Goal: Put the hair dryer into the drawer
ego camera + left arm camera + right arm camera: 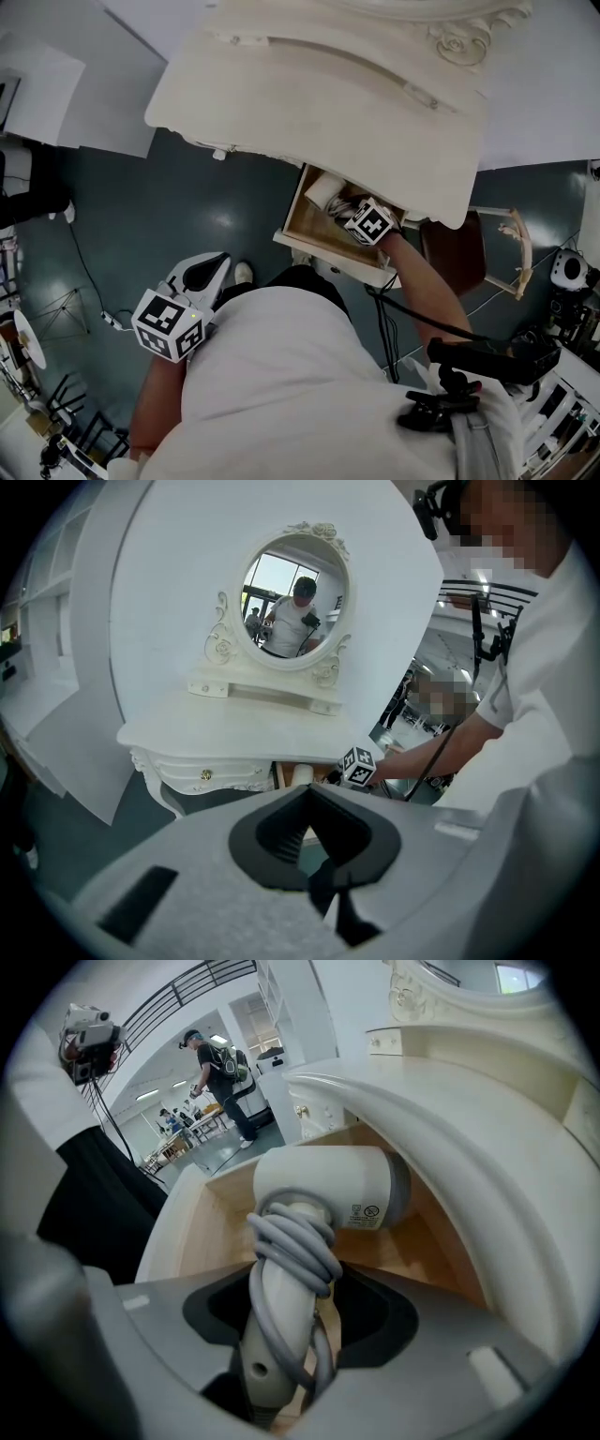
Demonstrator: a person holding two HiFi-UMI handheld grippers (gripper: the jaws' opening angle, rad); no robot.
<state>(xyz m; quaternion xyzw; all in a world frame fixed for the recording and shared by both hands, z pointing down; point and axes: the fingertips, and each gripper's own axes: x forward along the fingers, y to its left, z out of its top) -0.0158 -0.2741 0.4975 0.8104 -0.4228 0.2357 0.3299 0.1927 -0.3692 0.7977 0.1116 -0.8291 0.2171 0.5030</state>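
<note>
Hair dryer (328, 1190): nearest the camera in the right gripper view is its handle, clamped between the jaws of the right gripper (298, 1274). The grey cord (295, 1241) is wound round the handle in several loops. The shell looks like hard, smooth plastic, stiff and probably light, with most of the weight in the barrel above the grip. That would make it head-heavy and apt to swing if the hold loosens. The handle is the sensible place to grasp. The soft cord gives the pads some bite, though loops could slide or snag.

The handle's long axis runs away from the jaws. The barrel crosses it at the far end, its grey-ringed end pointing right in the right gripper view, toward the drawer's right side. I cannot tell whether that end is the nozzle.

The dryer sits inside the open wooden drawer (211, 1222), under the front edge of the dressing table (309, 94). Whether it rests on the drawer's floor is unclear.

Farther off, the left gripper (309, 794) hangs well apart beside the person's body, jaws together on nothing.
</note>
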